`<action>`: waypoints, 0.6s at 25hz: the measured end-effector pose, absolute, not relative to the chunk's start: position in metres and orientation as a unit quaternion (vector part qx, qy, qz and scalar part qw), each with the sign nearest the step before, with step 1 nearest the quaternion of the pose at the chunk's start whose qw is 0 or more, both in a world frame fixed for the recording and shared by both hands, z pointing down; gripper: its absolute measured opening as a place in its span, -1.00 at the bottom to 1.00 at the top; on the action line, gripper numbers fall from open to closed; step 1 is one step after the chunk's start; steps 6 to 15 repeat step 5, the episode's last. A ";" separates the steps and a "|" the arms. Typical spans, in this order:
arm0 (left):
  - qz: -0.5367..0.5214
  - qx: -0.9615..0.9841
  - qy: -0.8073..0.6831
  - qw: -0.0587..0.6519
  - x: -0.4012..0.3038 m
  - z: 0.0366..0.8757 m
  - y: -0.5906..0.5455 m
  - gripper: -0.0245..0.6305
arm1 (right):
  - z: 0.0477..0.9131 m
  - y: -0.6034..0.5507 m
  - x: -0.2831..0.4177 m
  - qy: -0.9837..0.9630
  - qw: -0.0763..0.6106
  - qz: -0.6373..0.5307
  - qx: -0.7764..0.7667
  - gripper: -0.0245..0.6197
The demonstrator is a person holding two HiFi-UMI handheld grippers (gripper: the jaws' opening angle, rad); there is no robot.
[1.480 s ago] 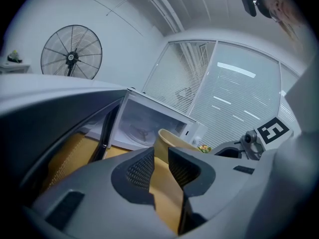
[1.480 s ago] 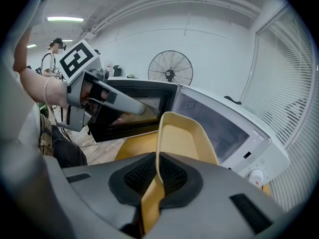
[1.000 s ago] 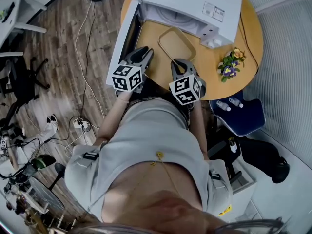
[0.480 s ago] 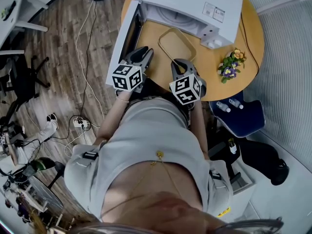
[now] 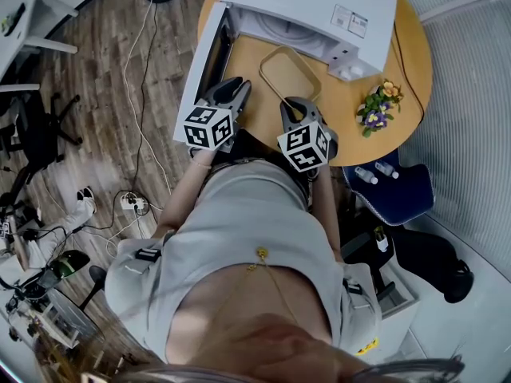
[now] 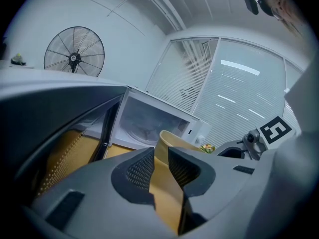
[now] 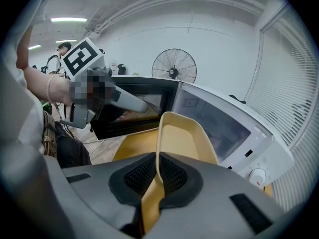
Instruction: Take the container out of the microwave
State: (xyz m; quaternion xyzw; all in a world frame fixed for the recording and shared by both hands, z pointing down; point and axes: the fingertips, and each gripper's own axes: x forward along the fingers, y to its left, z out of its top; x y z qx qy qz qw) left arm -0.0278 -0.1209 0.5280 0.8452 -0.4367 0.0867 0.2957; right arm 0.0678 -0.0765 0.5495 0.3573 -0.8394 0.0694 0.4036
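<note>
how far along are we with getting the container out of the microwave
Done: the container is outside the open microwave, over the table. In hand: the right tongs are shut on its rim; the left tongs stand open. Left: probably just letting go, perhaps closing the door.
</note>
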 end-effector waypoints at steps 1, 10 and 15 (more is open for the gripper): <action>0.088 0.845 -0.436 0.296 -0.028 0.528 -0.121 -0.61 | 0.550 -0.077 0.068 -0.839 0.404 0.069 0.357 -0.83; 0.087 0.844 -0.437 0.298 -0.028 0.528 -0.121 -0.61 | 0.549 -0.078 0.066 -0.840 0.404 0.068 0.355 -0.83; 0.087 0.844 -0.437 0.298 -0.028 0.528 -0.121 -0.61 | 0.549 -0.078 0.066 -0.840 0.404 0.068 0.355 -0.83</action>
